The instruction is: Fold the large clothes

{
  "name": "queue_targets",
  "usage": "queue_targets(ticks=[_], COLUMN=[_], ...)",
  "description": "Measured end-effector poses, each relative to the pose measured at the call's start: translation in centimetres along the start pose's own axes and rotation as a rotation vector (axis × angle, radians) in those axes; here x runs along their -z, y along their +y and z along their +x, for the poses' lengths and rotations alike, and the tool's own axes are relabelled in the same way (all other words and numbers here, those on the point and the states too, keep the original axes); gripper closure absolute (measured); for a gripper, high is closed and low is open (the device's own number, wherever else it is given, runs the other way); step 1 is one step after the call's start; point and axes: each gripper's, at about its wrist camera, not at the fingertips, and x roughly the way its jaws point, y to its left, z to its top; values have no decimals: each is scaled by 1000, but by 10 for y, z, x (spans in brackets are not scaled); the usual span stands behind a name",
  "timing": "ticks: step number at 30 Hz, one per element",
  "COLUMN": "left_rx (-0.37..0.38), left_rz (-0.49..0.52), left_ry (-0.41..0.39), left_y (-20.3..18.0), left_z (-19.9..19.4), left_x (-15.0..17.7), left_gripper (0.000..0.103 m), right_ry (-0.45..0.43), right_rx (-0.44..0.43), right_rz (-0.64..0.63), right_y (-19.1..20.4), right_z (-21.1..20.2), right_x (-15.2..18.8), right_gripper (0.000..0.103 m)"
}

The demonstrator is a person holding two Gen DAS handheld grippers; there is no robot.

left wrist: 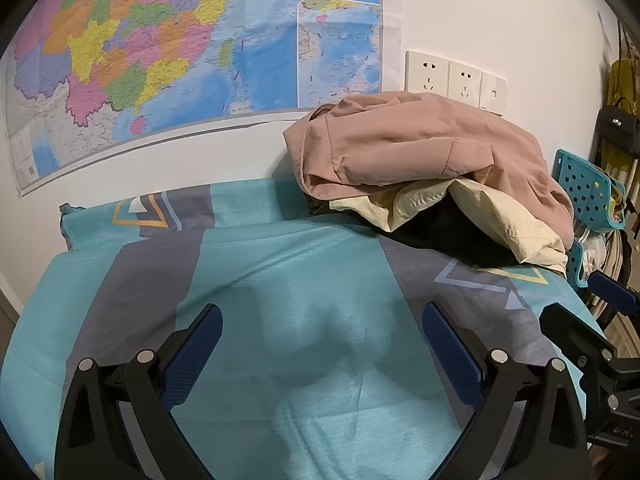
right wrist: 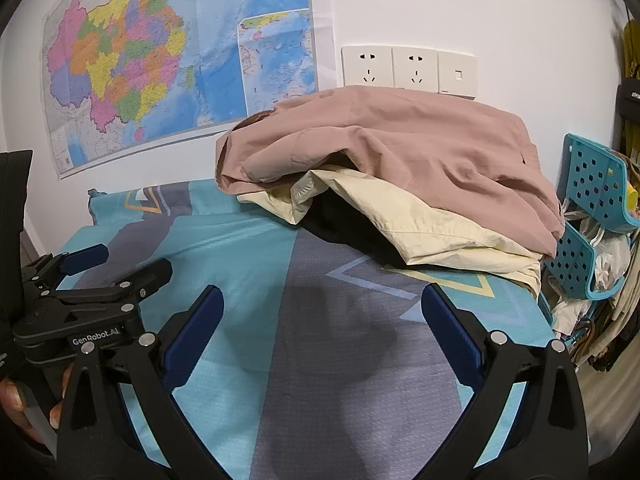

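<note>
Nothing is folded yet: the left gripper [left wrist: 322,334] and right gripper [right wrist: 322,316] hover empty, jaws apart. The pink garment [right wrist: 400,148] tops the pile at one o'clock, probably a jacket; next it needs grasping.

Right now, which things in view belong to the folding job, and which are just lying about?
Job:
- pink garment, top of the pile
- cream garment under it
- dark garment at the bottom
- left gripper and right gripper, both open, empty
- bed sheet, the work surface

Lying about:
- wall map
- wall sockets
- teal perforated rack
</note>
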Motion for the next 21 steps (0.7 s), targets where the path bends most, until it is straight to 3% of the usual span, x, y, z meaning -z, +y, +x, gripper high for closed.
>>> queue_targets(ticks=[21], left_rx=[4], left_rz=[-3], left_ry=[-2], left_y=[-1], left_z=[0], left_x=[0], left_gripper=[6], right_ry=[-1], right_rx=[6], right_rz=[10], right_y=[-4], right_z=[-2], right_x=[-1], right_gripper=[5])
